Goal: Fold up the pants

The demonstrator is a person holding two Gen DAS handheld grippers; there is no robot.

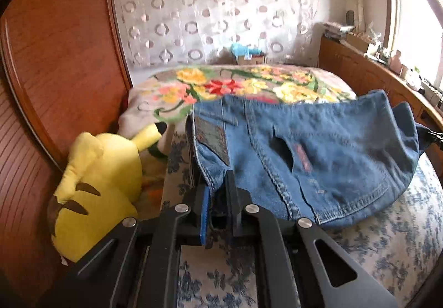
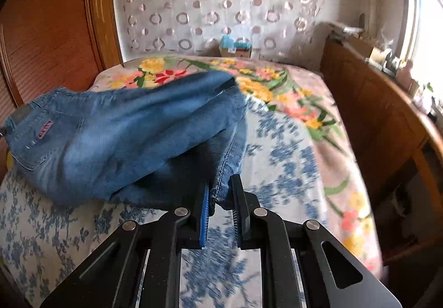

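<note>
Blue denim pants (image 1: 318, 158) lie partly lifted over a bed, folded on themselves, with a back pocket and the waistband facing the left wrist view. My left gripper (image 1: 217, 183) is shut on the waistband corner, denim pinched between its black fingers. In the right wrist view the same pants (image 2: 110, 142) stretch off to the left. My right gripper (image 2: 221, 189) is shut on a seamed edge of the denim. At the far right of the left wrist view the right gripper's tip (image 1: 436, 136) shows at the pants' other end.
The bed carries a blue-and-white floral sheet (image 2: 277, 158) and a bright flowered blanket (image 1: 249, 83) farther back. A yellow plush toy (image 1: 102, 186) lies at the left by a wooden headboard (image 1: 55, 59). A wooden cabinet (image 2: 373, 114) with clutter runs along the right under a window.
</note>
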